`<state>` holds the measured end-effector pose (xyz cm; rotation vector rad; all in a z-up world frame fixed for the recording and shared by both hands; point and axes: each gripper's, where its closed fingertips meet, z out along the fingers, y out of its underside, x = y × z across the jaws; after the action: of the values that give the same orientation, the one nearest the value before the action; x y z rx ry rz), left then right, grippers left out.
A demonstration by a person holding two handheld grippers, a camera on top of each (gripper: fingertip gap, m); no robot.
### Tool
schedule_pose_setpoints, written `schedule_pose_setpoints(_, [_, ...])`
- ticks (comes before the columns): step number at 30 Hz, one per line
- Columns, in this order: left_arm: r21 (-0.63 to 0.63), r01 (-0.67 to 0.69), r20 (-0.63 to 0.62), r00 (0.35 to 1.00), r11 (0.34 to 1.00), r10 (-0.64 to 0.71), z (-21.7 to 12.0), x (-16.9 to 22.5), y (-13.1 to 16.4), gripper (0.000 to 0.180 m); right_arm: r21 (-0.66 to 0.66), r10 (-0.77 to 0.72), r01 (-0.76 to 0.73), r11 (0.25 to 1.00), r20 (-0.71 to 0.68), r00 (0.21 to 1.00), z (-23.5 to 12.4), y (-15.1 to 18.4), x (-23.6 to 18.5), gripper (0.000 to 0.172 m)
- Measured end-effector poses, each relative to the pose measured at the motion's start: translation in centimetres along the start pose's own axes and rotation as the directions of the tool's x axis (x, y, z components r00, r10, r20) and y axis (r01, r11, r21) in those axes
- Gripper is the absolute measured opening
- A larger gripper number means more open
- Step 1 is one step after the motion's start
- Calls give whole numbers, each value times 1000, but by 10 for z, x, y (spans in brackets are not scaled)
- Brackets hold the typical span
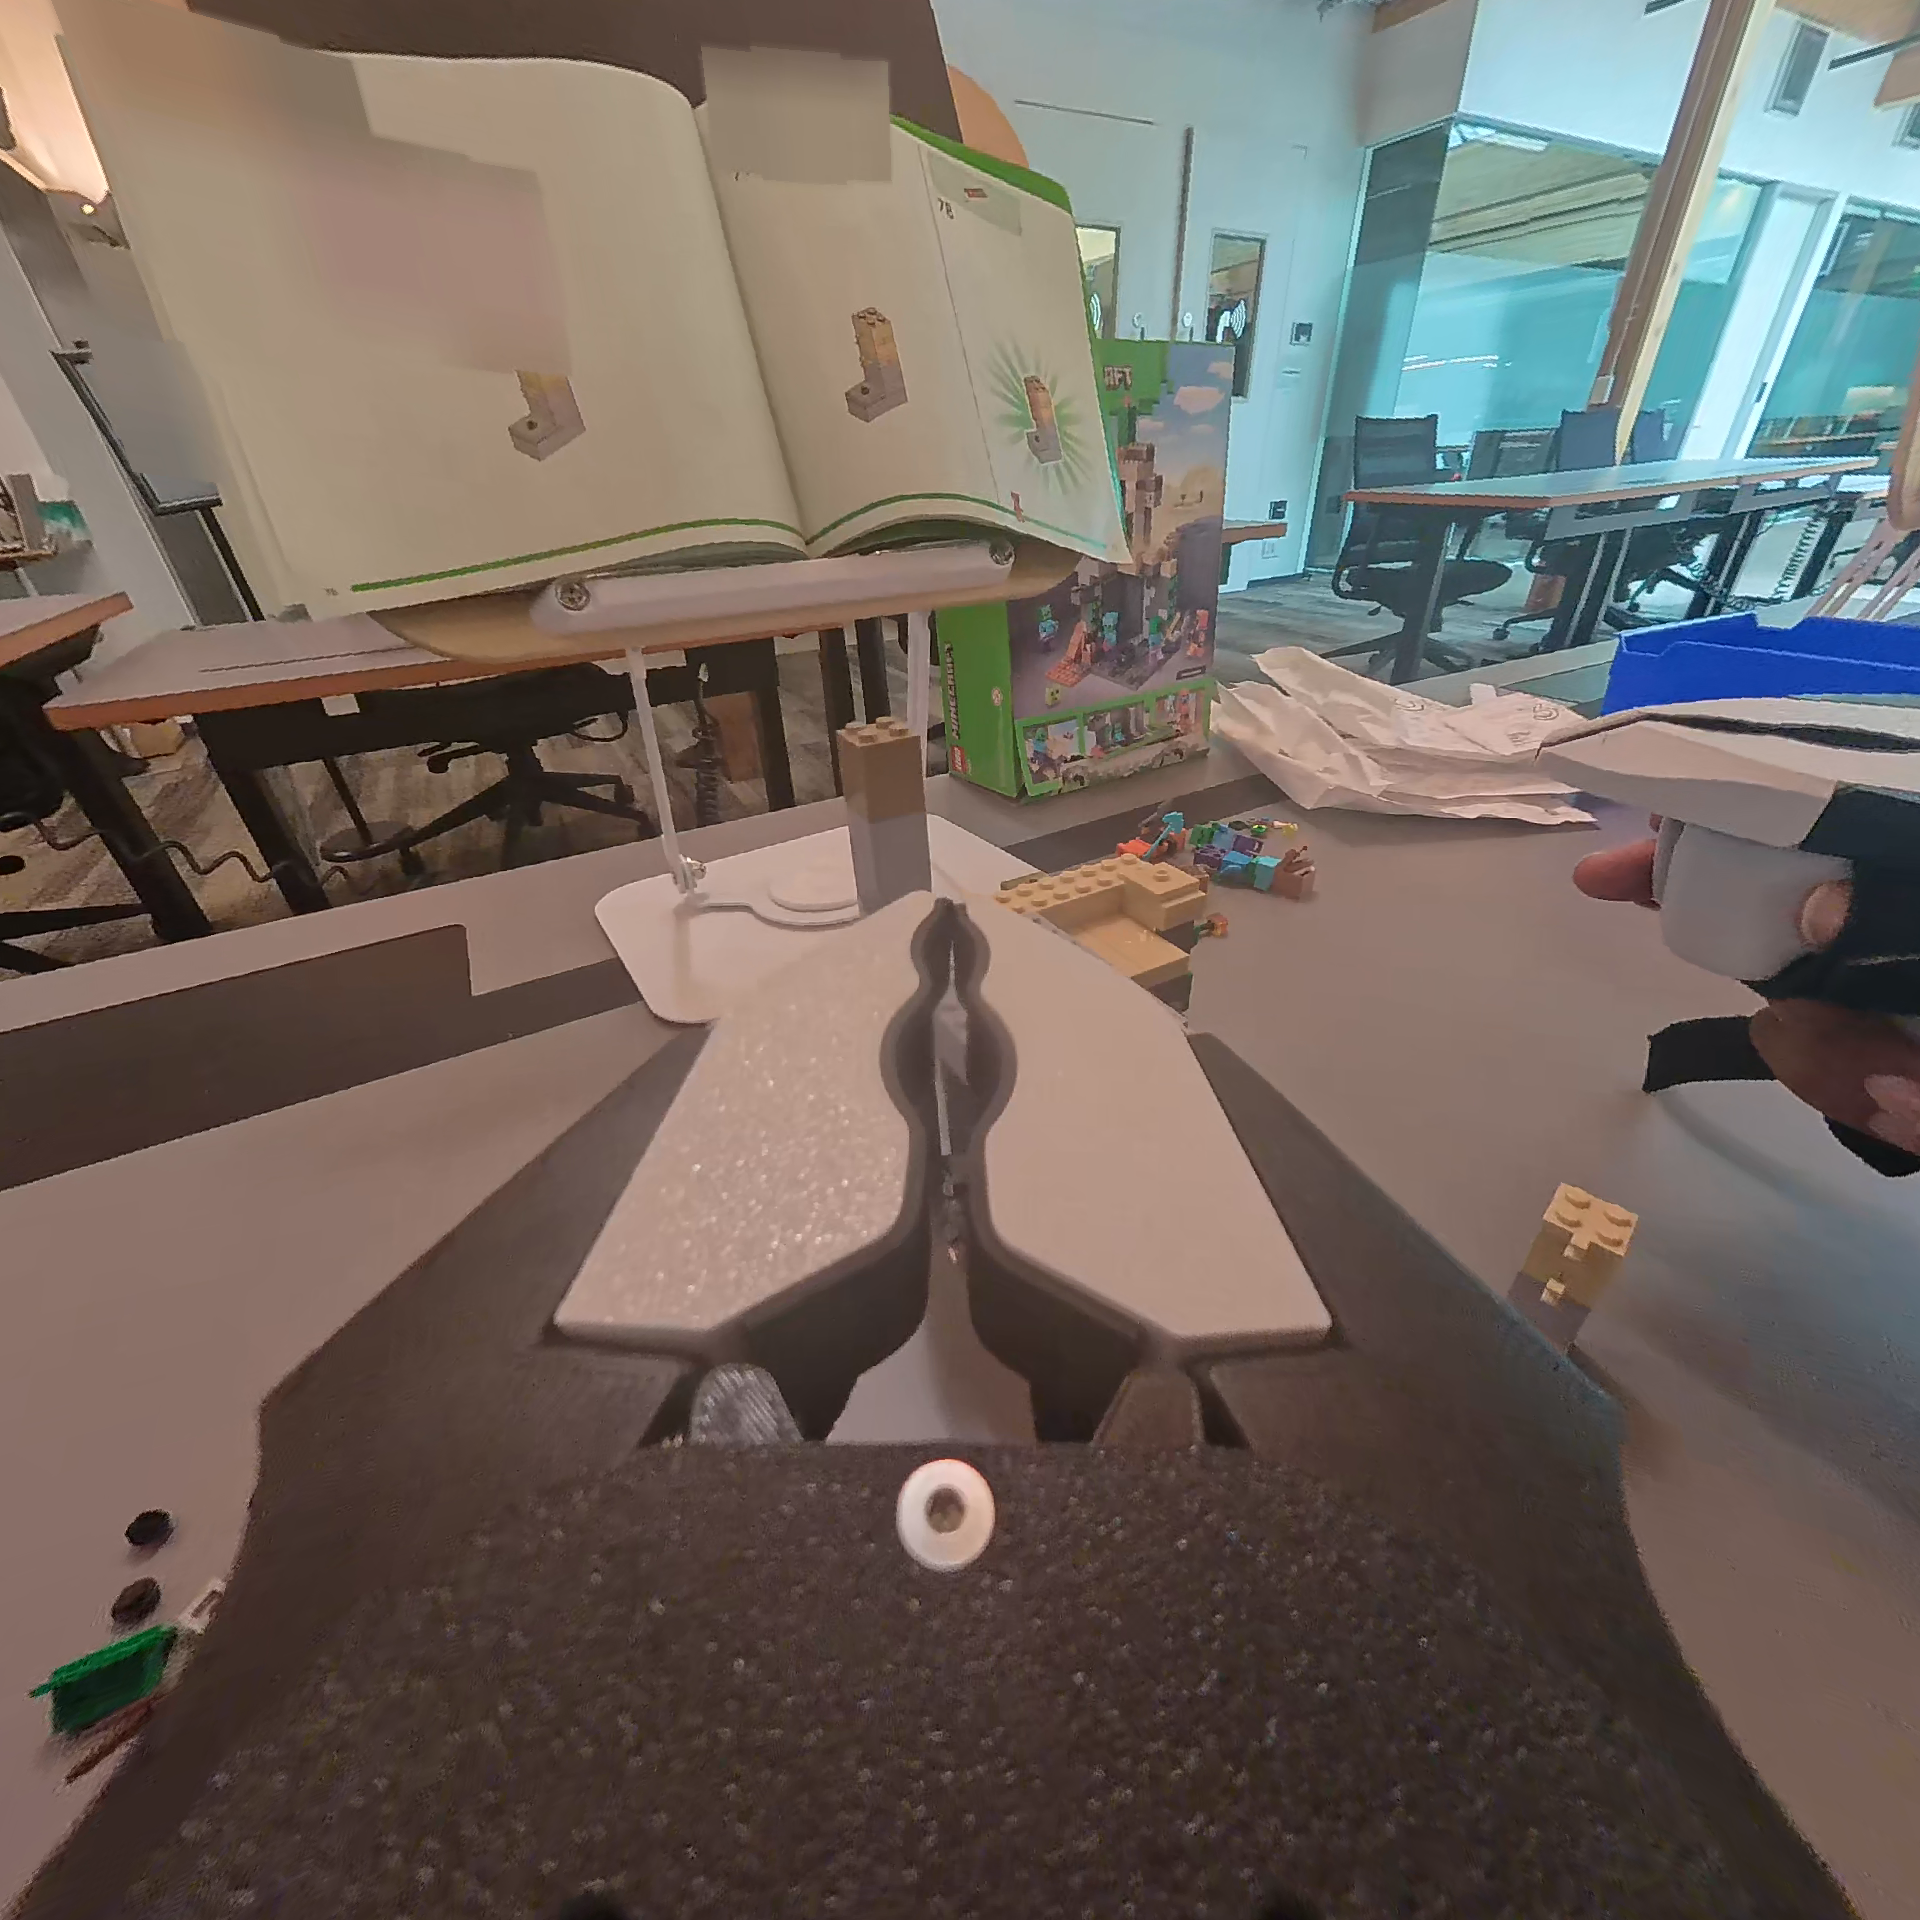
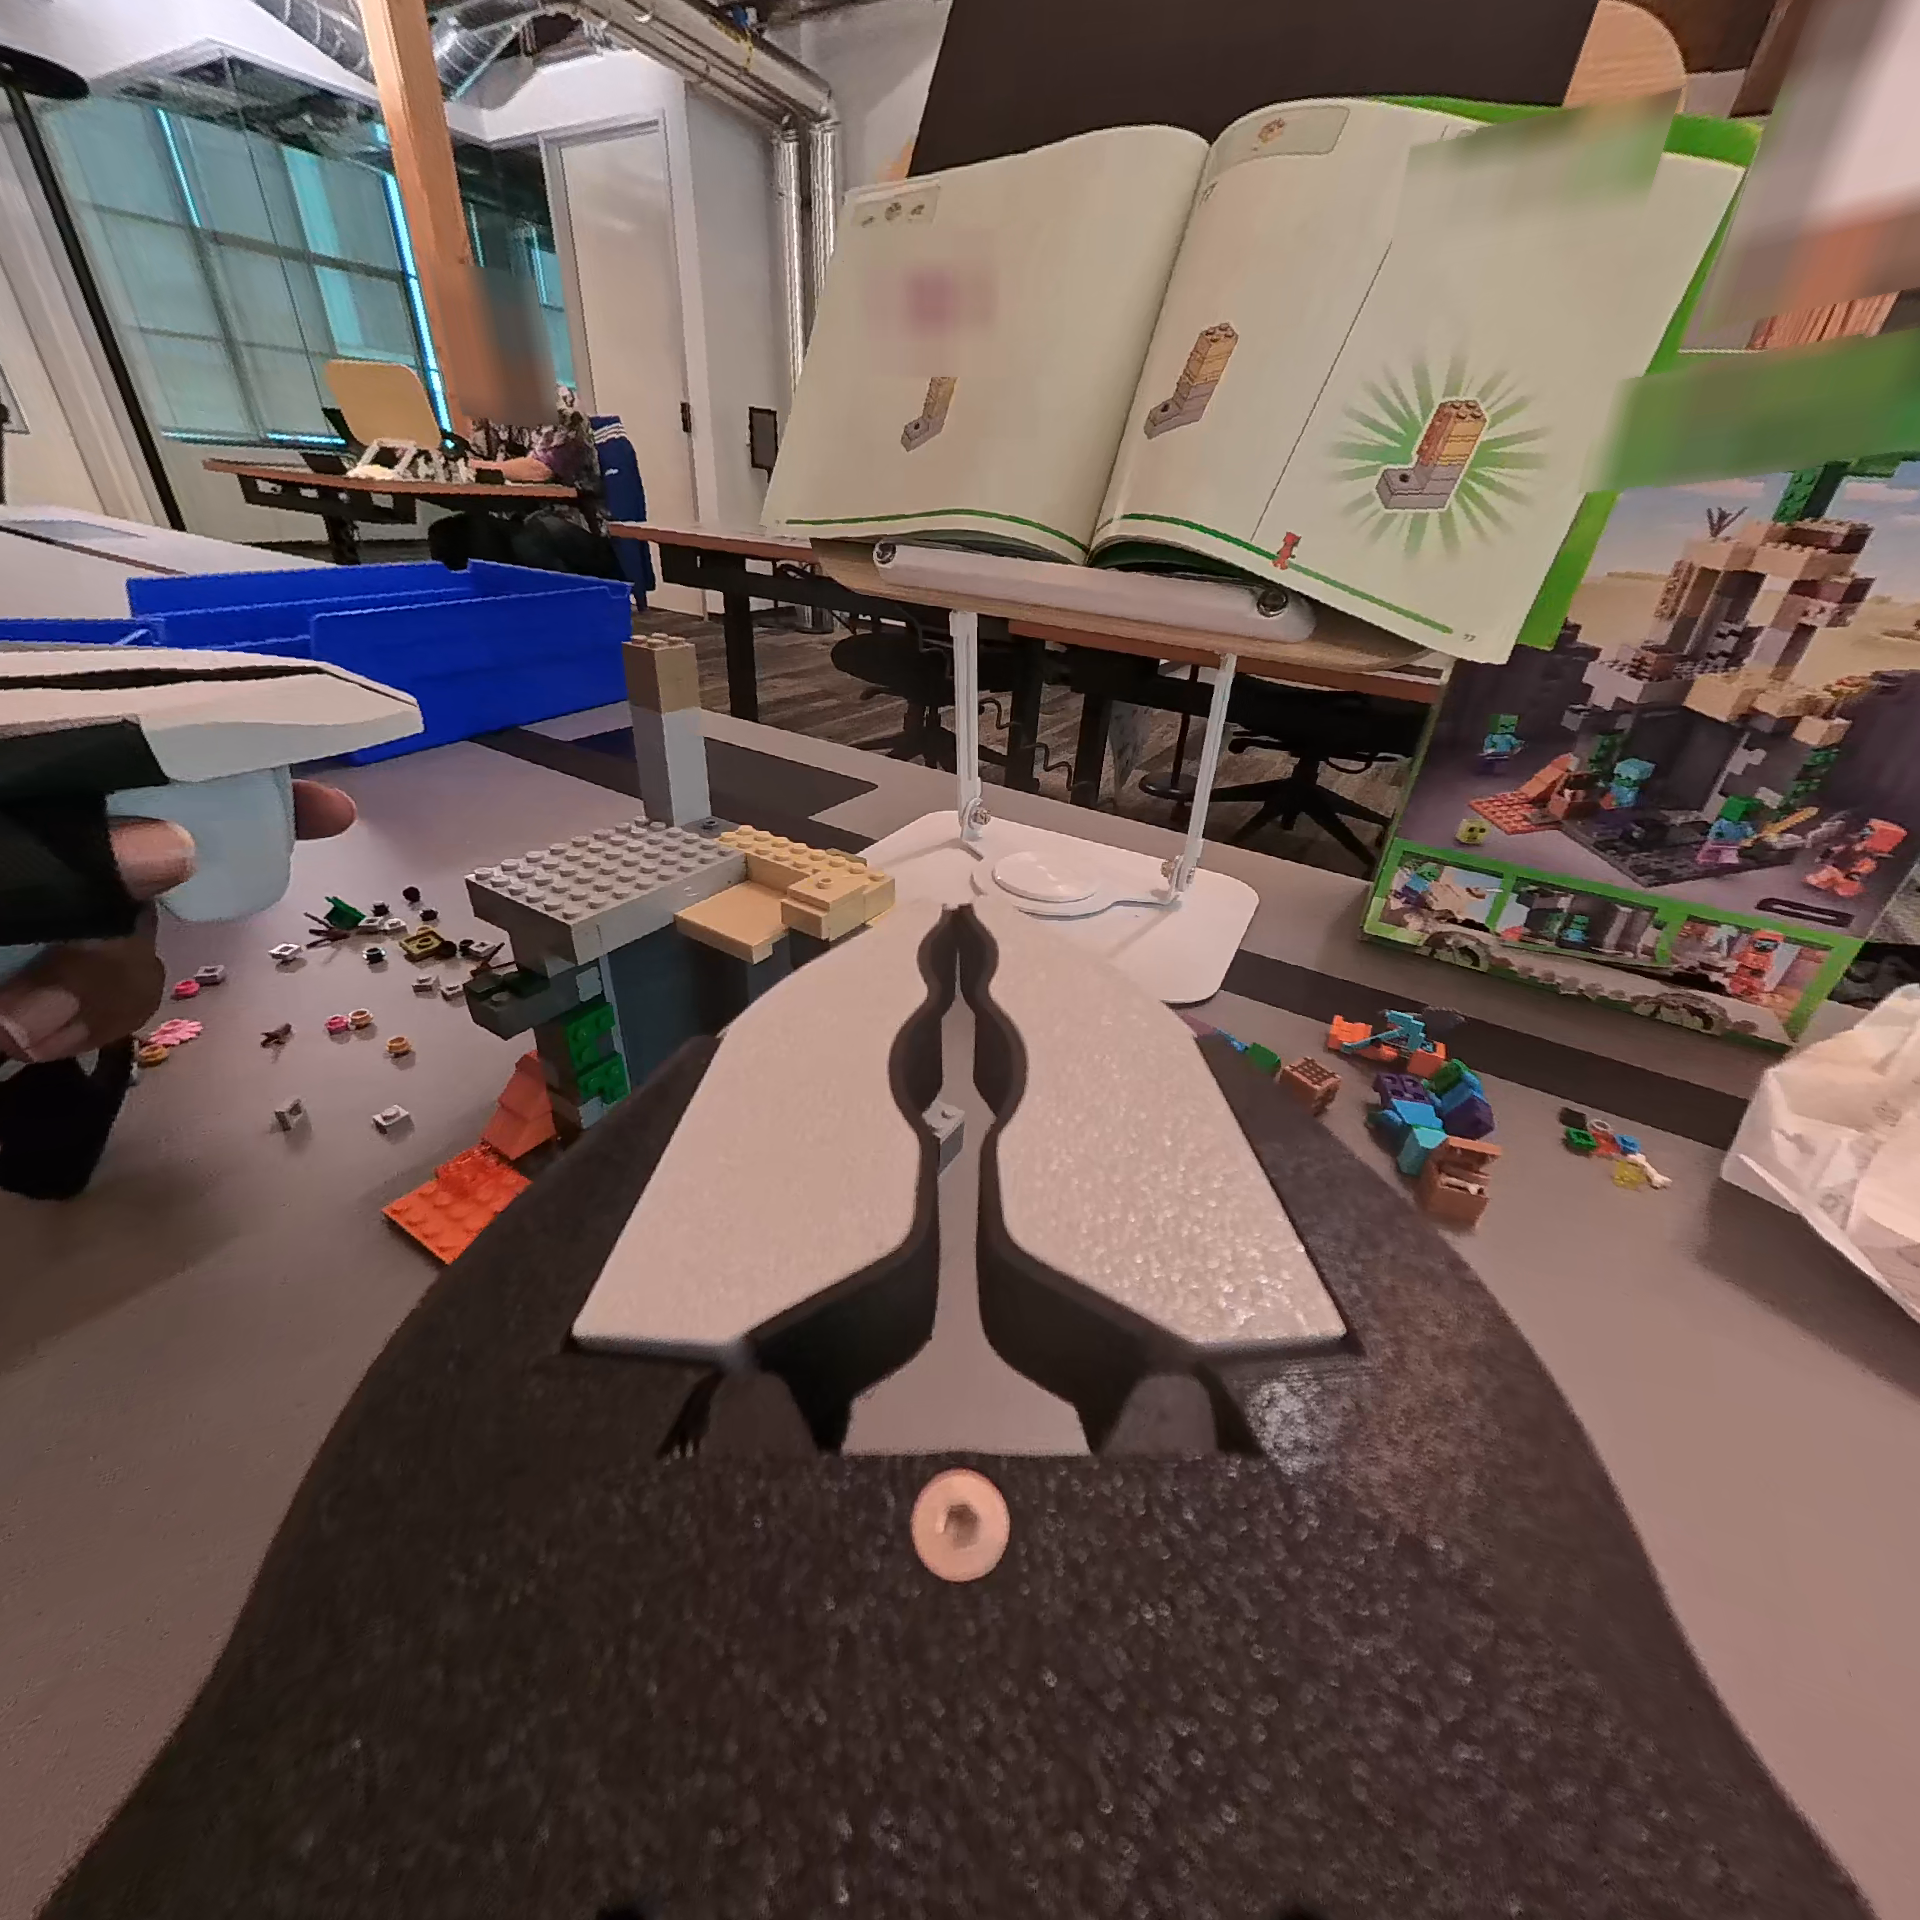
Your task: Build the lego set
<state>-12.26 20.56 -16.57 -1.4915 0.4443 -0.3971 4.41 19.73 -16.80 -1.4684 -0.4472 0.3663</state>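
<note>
My left gripper is shut, its tips meeting just in front of a tall tan and grey brick column. The column rises from a brick build with a tan top. My right gripper is shut beside the same build, to the right of its grey studded plate and tan plates; the column stands at the build's back. A small grey brick shows through the gap lower between the right fingers. Each view shows the other gripper held by a hand, the right one and the left one.
An open instruction booklet on a white stand, a green set box, blue bins and crumpled paper bags ring the grey table. Loose coloured pieces, tiny parts and a small tan assembly lie about. Spacing between my two grippers at the tips: around 15 cm.
</note>
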Motion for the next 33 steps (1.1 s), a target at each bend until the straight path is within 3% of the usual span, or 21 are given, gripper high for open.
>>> schedule_pose_setpoints(15, [-8, -34, 20, 999, 999, 34, 2, 2, 1, 0, 28, 17, -17, 999, -13, 1000, -1, -7, 1, 0])
schedule_pose_setpoints(21, [7, -48, 27, 998, 999, 48, 1, 2, -3, 0, 70, 23, -20, 997, -50, 998, 15, -30, 6, 0])
schedule_pose_setpoints(26, [6, -57, 24, 998, 998, 57, 1, 2, -2, 0, 97, -8, 16, 995, -77, 997, 47, -62, 27, 0])
schedule_pose_setpoints(33, [11, -81, 24, 996, 997, 81, 0, 1, -3, 0, 73, -52, 60, 996, -109, 993, 121, -94, 63, 0])
